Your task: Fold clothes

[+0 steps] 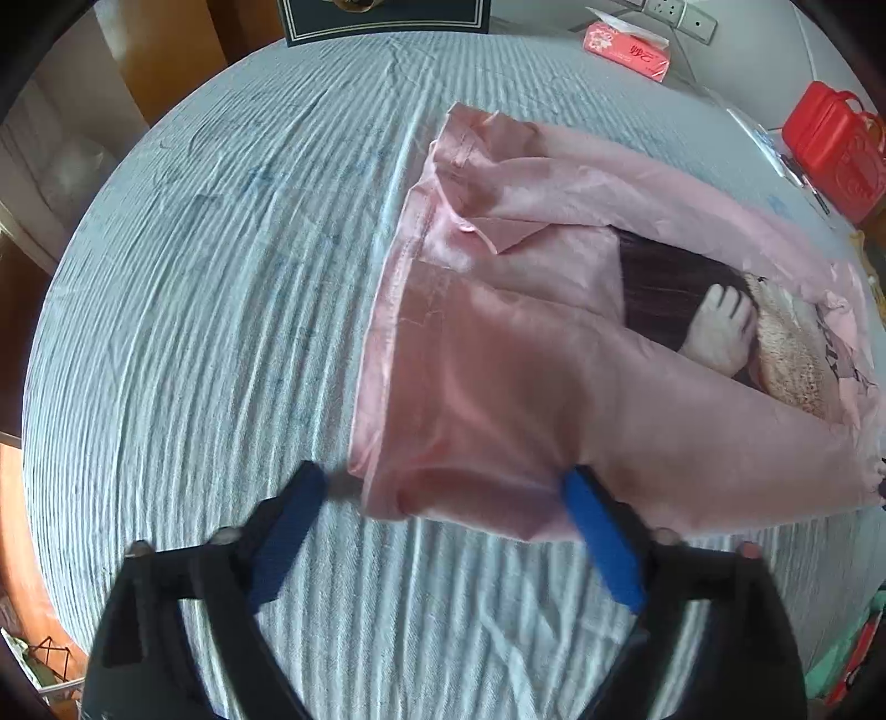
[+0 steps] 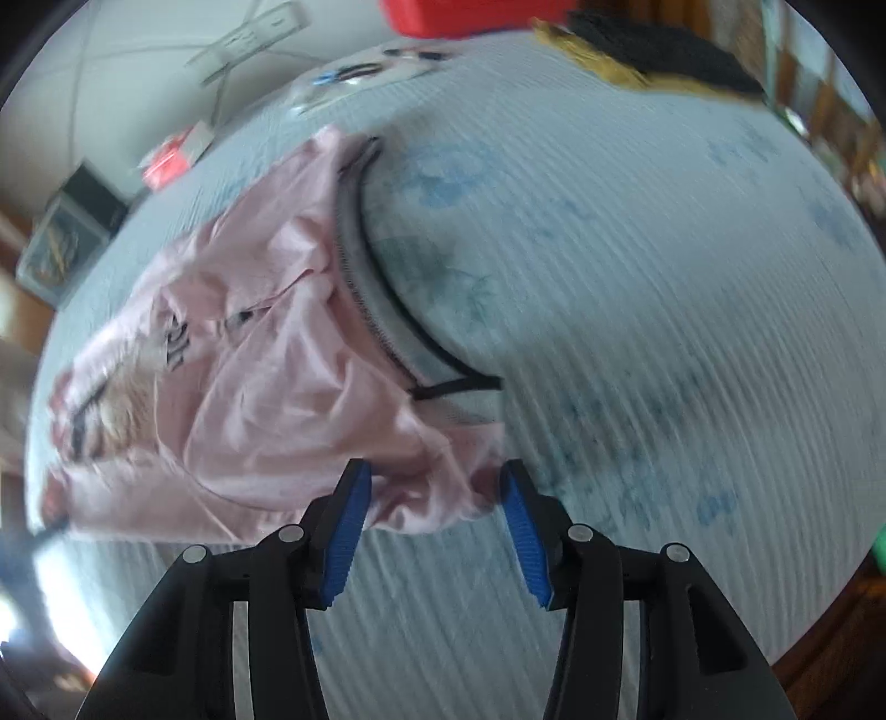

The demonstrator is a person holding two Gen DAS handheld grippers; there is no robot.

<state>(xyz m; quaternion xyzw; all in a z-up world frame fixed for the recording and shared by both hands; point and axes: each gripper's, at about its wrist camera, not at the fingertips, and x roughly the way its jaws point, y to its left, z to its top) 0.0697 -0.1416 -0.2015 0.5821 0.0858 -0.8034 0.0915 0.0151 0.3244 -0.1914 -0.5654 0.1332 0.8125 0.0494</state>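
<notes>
A pink garment with a printed picture lies partly folded on the pale blue striped bedspread. My left gripper points down over the garment's near corner. That corner sits between the blue pads; the left pad stands clear of the cloth, so the jaws are open. In the right wrist view the pink garment is crumpled, with a dark-edged neckline facing right. My right gripper has a bunched fold of it filling the gap between its blue pads, shut on the cloth.
A pink tissue pack and a red box sit at the far edge of the bed. A dark framed board stands at the head. A dark and yellow cloth lies at the far right; wooden furniture borders the bed.
</notes>
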